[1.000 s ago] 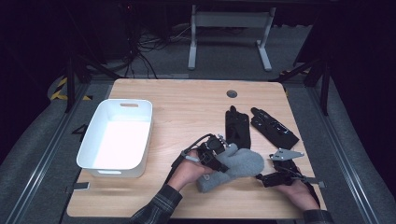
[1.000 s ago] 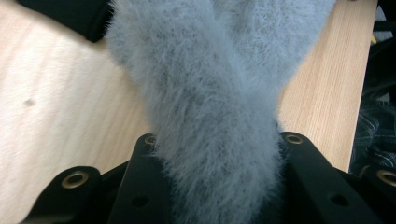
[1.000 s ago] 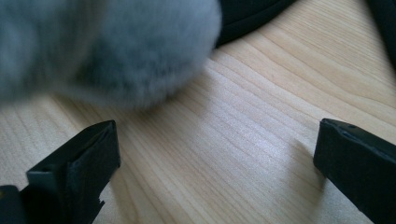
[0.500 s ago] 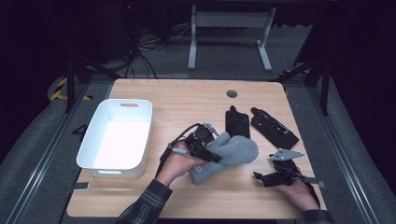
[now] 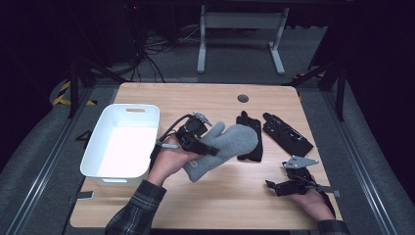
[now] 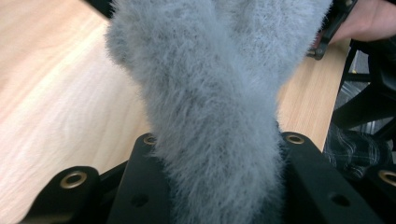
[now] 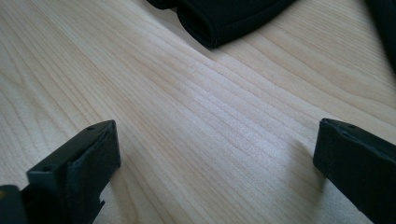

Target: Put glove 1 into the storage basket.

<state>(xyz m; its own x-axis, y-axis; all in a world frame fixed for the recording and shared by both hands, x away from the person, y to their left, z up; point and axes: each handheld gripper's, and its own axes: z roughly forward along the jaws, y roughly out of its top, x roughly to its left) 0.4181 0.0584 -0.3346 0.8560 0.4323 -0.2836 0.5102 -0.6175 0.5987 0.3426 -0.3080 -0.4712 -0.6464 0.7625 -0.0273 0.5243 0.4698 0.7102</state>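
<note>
The left gripper [image 5: 205, 142] is clenched on the grey mitten [image 5: 225, 147], lifted just right of the white bin [image 5: 100, 169], not yet inside; the right gripper [image 5: 288, 185] rests released, two black gloves [image 5: 286, 134] remaining beyond.

Tub [image 5: 122, 142] left on table [image 5: 225, 196], mitten [image 5: 225, 144] beside it, gloves [image 5: 286, 134] right.

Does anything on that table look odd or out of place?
Nothing looks spilled or broken. The left gripper is shut on a fluffy grey mitten, which hangs partly over one of two black gloves lying on the table. The white bin sits empty. The right gripper rests open, holding nothing.
</note>
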